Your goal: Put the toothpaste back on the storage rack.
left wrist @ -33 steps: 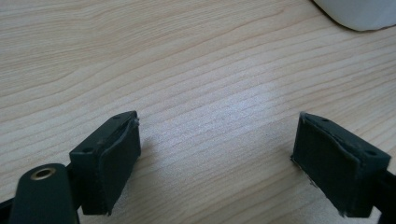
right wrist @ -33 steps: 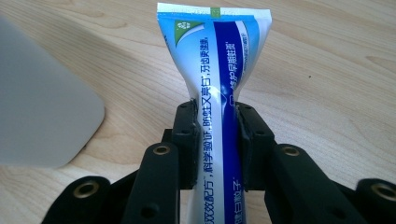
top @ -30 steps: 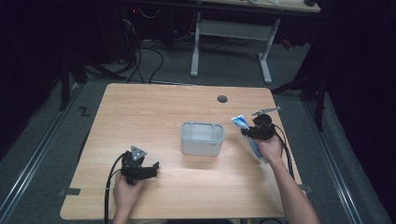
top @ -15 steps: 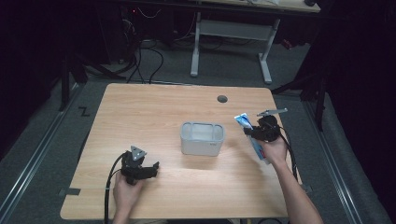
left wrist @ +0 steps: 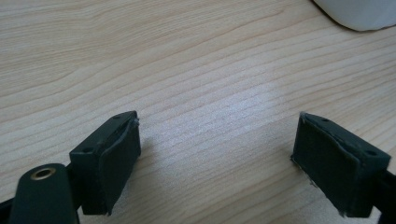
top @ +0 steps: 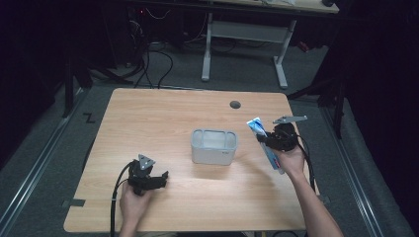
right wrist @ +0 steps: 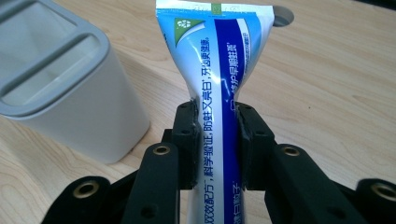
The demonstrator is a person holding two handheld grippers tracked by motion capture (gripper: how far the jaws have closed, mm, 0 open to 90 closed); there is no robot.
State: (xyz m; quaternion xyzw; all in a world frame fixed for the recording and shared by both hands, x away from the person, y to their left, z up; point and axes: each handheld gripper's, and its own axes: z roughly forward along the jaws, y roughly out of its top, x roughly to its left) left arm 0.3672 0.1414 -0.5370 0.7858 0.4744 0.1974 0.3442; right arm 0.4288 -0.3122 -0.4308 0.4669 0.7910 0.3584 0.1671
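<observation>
Shifted slightly rightward over the last second: right gripper, clamped on the blue-and-white toothpaste tube at right of centre, beside the grey container. Soft, light, likely slippery; best held mid-body, as now. Left gripper at lower left unmoved, gaping wide, holding nothing, low over the table.
</observation>
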